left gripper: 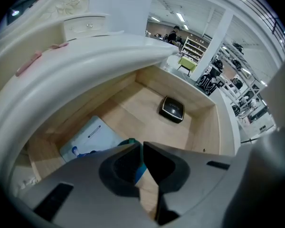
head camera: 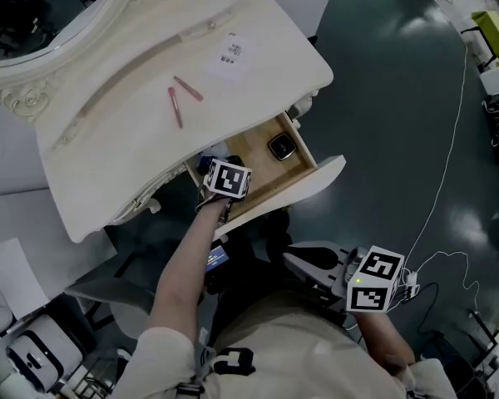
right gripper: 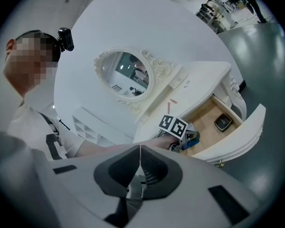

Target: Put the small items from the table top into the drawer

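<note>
A pink stick (head camera: 175,107) and a second pink stick (head camera: 188,89) lie on the white desk (head camera: 258,65), near a paper label (head camera: 231,55). The open drawer (head camera: 251,155) holds a black compact (head camera: 282,147) and a blue-and-white packet (left gripper: 88,137). The left tongs (left gripper: 141,148) hang clenched over the drawer near the packet. The right tongs (right gripper: 139,152) are clenched on nothing, well apart from the drawer.

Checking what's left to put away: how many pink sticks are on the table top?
2. Both lie on the table top, behind the open drawer: one stick, the other close to its right. None seems hidden.
</note>
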Demonstrator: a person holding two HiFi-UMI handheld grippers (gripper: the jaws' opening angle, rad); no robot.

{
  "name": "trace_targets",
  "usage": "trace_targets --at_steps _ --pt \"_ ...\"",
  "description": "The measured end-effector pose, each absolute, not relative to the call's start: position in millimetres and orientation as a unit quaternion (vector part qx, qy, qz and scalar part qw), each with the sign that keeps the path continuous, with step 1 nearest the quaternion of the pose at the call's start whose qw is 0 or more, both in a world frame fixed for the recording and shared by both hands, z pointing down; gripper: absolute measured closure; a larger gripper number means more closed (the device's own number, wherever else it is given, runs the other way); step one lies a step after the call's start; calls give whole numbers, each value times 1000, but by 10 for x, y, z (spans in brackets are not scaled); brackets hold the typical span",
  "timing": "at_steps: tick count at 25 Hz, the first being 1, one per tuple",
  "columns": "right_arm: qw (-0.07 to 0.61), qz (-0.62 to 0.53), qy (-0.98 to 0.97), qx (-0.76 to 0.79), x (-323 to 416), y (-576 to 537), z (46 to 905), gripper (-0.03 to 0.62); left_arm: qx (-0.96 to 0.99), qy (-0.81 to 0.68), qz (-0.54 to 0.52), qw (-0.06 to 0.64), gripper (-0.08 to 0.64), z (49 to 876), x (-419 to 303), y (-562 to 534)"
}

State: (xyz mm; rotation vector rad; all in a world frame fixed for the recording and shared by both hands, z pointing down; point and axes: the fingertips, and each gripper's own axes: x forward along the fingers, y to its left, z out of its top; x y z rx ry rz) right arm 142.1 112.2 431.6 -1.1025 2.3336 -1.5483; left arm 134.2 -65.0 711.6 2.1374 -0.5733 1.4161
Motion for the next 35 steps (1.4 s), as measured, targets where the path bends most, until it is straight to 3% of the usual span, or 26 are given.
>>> trace_targets --at_steps 20,35 --pt "78 -517 767 -371 1512 1103 4366 563 788 -238 508 256 506 7103 1238 -839" --pt "81 -489 788 -366 1470 1122 4215 563 807 -259 460 266 506 6609 1084 -748"
